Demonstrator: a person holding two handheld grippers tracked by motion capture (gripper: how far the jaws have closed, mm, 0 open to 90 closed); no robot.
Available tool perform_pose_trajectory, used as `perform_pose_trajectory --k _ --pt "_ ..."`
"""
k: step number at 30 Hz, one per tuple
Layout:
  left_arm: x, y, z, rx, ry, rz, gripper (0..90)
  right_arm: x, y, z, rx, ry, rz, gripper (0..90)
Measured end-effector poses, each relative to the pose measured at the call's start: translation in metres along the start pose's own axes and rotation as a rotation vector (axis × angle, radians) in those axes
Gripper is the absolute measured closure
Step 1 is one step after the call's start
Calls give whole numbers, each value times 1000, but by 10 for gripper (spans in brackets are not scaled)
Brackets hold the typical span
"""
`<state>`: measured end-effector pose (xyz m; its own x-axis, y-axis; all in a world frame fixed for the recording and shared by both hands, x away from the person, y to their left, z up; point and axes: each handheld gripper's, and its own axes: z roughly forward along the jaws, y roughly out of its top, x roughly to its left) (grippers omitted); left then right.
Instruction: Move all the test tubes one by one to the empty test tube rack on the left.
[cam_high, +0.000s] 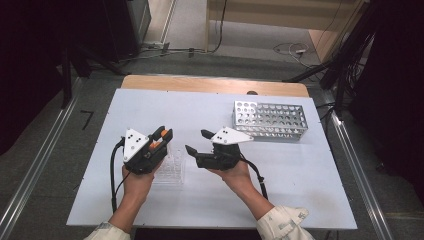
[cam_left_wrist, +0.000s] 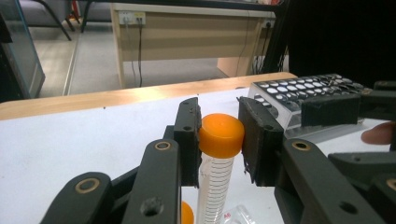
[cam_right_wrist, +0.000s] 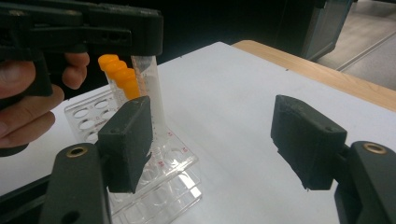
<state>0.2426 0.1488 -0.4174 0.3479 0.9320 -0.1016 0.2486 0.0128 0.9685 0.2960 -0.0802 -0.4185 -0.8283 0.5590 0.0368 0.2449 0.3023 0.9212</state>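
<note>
So far I have my left gripper's (cam_high: 161, 137) fingers clamped on an orange-capped tube (cam_left_wrist: 219, 140) above the clear rack (cam_right_wrist: 154, 177) on the table (cam_high: 300, 170), my right gripper's (cam_right_wrist: 219, 140) fingers open and empty, seating or transfer pending

A grey floor (cam_high: 260, 60) surrounds the table, and cables (cam_high: 292, 49) lie on it. Behind stands a wooden desk (cam_left_wrist: 187, 39) with a socket strip (cam_left_wrist: 131, 17). Metal rails (cam_high: 35, 170) run along both sides.
</note>
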Motion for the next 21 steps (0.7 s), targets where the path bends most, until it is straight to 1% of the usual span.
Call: perform_pose_trajectory --k 11,13,18,21 --pt "1 -19 5 44 10 13 705 0 -4 -1 6 3 9 285" --pt "1 -21 6 49 10 14 705 0 -4 -1 6 4 9 285" --pt "-1 -23 6 59 12 31 704 0 -5 -2 4 2 8 288" --pt "-1 -23 6 63 13 32 700 -1 -5 -3 5 0 10 289"
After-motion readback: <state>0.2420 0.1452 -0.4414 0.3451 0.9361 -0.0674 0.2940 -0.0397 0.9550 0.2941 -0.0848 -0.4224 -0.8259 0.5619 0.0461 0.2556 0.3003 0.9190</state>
